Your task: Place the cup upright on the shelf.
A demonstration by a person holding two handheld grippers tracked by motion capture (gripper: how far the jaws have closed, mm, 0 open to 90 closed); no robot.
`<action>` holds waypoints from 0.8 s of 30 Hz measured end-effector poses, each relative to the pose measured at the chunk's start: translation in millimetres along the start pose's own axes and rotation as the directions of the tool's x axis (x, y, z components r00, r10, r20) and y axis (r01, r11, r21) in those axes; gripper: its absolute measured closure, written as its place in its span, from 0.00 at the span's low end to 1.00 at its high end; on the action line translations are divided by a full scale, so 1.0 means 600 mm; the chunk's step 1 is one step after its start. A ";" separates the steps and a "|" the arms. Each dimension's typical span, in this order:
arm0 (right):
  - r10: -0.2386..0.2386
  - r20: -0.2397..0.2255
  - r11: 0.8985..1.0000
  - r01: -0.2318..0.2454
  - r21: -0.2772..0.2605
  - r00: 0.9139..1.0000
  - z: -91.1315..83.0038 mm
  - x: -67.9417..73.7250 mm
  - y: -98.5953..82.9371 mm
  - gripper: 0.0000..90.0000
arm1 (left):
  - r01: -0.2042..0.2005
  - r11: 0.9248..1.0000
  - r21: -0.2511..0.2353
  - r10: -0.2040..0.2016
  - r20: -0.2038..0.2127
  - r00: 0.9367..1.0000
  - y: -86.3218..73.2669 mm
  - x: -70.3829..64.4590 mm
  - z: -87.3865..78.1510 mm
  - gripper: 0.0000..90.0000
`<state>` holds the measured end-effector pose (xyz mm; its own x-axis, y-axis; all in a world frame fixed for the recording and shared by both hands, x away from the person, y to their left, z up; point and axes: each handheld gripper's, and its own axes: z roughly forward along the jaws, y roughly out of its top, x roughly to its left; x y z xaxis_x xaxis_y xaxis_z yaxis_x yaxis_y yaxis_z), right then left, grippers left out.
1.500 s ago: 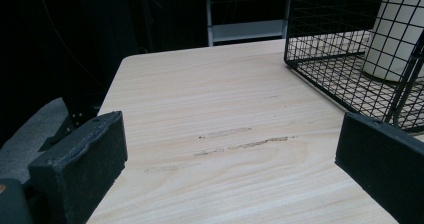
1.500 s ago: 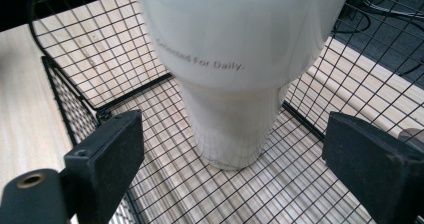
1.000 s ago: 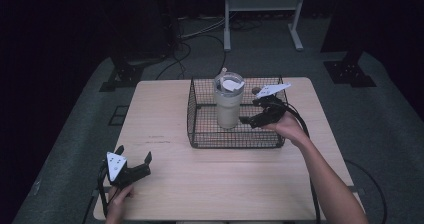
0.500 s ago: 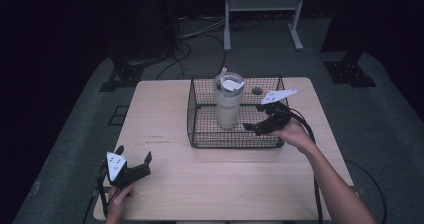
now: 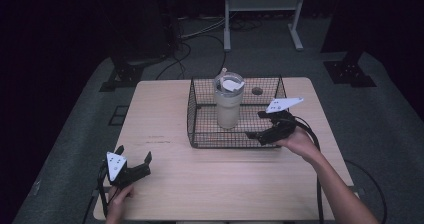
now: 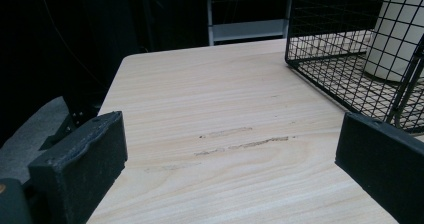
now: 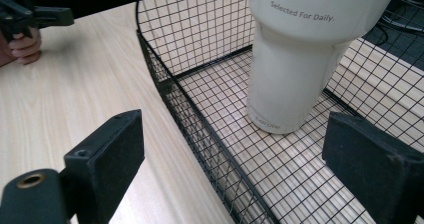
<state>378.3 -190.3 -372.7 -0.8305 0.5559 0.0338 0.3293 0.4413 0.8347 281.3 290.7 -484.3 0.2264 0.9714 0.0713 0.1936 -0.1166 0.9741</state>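
A pale wooden table (image 5: 210, 184) takes up the middle of the high view, standing on a grey floor mat (image 5: 75, 134) with dark stands and cables behind it. On the far half of the table sits a black wire basket (image 5: 200, 134), open at the top, and inside it, toward its left part, a cream tumbler (image 5: 228, 106) stands upright with a lid on top; the right gripper view shows the words "Selected For Daily." printed on its side. A small dark round mark (image 5: 257, 90) lies near the basket's far wall, though the high view is too dim to tell what it is. The right gripper (image 5: 259, 136) is held at the basket's near right corner, its jaws spread wide with nothing between them; in the right gripper view one jaw sits over bare table outside the front wall and the other over the basket's mesh floor, with the tumbler just beyond. The left gripper (image 5: 134, 160) rests low at the table's near left corner, well apart from the basket, jaws likewise wide apart and empty, with only bare wood grain between them.
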 end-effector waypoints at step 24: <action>-0.017 -0.026 1.000 0.016 -0.012 1.000 -0.039 0.041 -0.058 0.10 | -0.004 1.000 0.004 0.004 -0.001 1.000 0.000 0.001 0.000 0.00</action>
<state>335.6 -208.6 -388.1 -0.8474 0.5299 0.0344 0.3103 0.4416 0.8418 281.3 291.0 -484.2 0.2266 0.9711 0.0753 0.1962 -0.1213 0.9730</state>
